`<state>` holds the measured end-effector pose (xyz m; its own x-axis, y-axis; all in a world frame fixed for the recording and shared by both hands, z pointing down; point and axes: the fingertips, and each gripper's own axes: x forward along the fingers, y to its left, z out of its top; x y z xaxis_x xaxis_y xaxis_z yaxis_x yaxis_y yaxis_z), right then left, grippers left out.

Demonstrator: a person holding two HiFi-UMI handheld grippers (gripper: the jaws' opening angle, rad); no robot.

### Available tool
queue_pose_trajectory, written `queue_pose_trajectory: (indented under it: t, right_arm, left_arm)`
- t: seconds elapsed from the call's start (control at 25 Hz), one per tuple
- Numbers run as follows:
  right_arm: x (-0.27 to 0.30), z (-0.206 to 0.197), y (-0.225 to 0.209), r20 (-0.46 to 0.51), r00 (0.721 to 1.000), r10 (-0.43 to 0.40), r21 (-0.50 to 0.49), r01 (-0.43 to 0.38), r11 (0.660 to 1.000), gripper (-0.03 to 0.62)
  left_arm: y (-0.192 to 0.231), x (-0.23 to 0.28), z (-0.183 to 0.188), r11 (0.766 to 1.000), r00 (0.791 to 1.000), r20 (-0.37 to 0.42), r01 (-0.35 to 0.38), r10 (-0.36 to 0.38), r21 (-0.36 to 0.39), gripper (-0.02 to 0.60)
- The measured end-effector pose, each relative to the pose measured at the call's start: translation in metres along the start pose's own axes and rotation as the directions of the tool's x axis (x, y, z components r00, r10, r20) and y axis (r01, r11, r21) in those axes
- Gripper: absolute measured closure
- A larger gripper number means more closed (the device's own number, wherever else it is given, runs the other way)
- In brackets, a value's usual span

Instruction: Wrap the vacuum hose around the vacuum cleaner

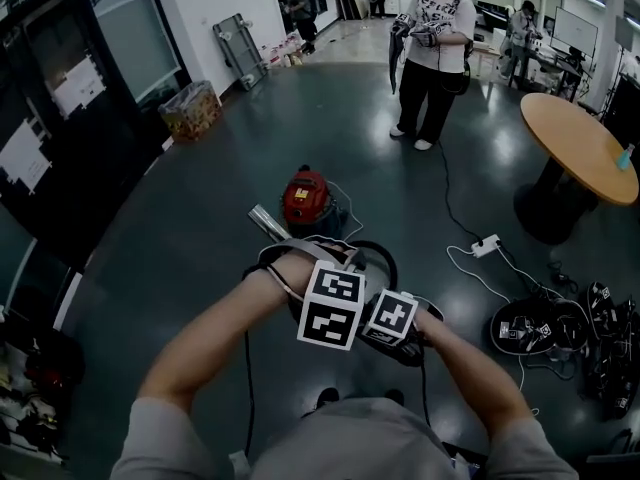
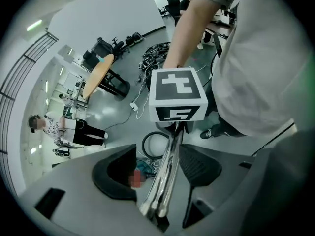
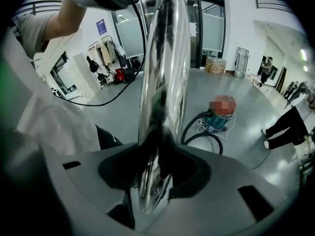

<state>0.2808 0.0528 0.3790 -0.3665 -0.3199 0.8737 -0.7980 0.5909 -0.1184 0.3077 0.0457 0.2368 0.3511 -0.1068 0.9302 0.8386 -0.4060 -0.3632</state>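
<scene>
With the right gripper point(image 3: 155, 176) pinching the stiff, likely slick chrome wand point(image 3: 165, 58) and the left gripper point(image 2: 157, 173) seemingly spread loosely around it, the vacuum cleaner point(image 1: 306, 200) sits on the floor beyond, its springy black hose point(image 3: 202, 134) best taken near the wand.

Operator: grey short-sleeved T-shirt point(image 1: 345, 446), dark shoes point(image 1: 327, 398). Pair, left tongs point(image 2: 157, 178) and right tongs point(image 3: 153, 173): grey bodies, black pads point(image 2: 115, 173), each carrying a white cube point(image 1: 332, 305) with black square markers.
</scene>
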Motion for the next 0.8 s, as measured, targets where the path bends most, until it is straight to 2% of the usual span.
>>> queue_pose_trajectory:
  t: [0.2, 0.4, 0.6, 0.8]
  right_arm:
    - [0.004, 0.007, 0.01, -0.013, 1.0, 0.017, -0.052, -0.017, 0.998, 0.431]
    - [0.008, 0.004, 0.012, -0.03, 0.999, 0.01, -0.082, -0.013, 0.997, 0.431]
    - [0.013, 0.009, 0.016, -0.014, 1.0, 0.021, -0.074, -0.022, 0.997, 0.431]
    - [0.021, 0.011, 0.022, -0.027, 0.999, 0.036, -0.089, -0.038, 0.995, 0.431]
  left_arm:
    - [-0.022, 0.015, -0.012, 0.996, 0.996, -0.005, 0.086, -0.086, -0.03, 0.306]
    - [-0.034, 0.034, -0.026, 0.993, 0.993, -0.05, 0.107, -0.109, -0.04, 0.305]
    - [-0.049, 0.054, -0.054, 0.992, 0.981, -0.152, 0.124, -0.123, -0.008, 0.307]
    - [-0.068, 0.068, -0.071, 0.984, 0.974, -0.148, 0.167, -0.174, -0.06, 0.307]
